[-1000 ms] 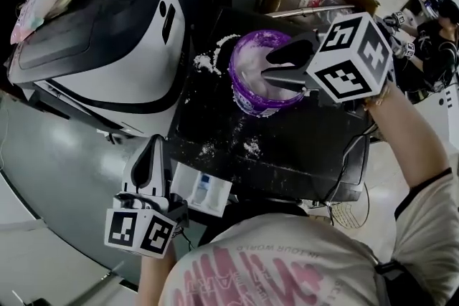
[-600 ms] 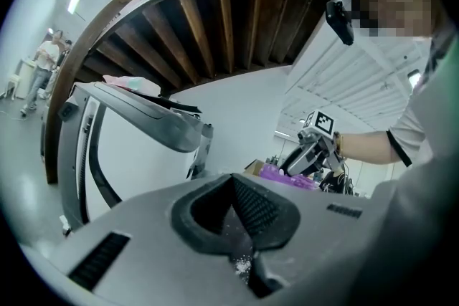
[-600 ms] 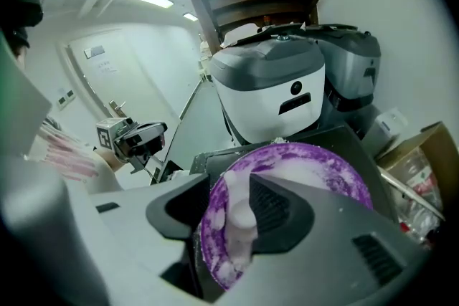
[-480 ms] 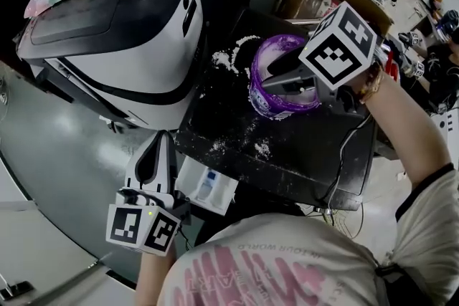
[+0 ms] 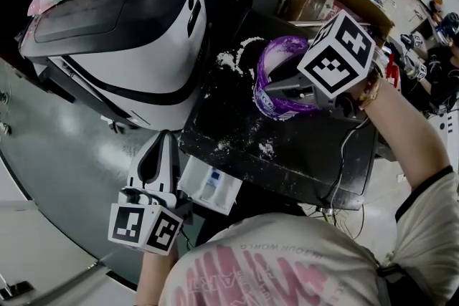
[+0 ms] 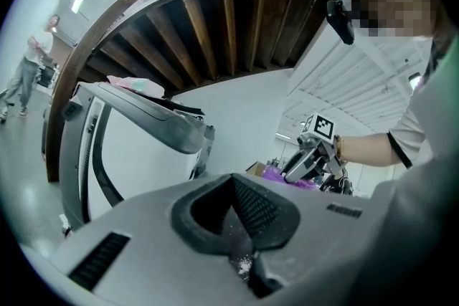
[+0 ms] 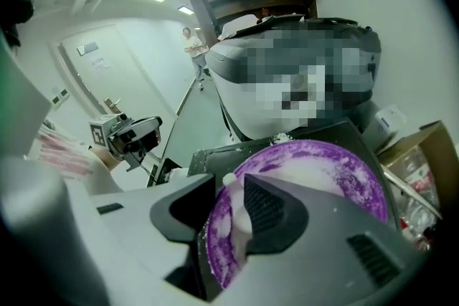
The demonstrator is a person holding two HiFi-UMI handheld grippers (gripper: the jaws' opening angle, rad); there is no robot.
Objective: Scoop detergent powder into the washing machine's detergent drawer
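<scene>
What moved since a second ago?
The right gripper dipped lower into the round purple plastic tub of white powder; its fingers have just been closing on a white plastic scoop handle. The left gripper, shut and empty, stayed beside the white detergent drawer.

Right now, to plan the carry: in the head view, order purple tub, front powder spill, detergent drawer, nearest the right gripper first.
Right gripper: jaws have just been closing, a white handle between them.
1. Purple tub, directly beneath.
2. Powder spill, front edge of black top.
3. Detergent drawer, below that edge, leftward.
</scene>
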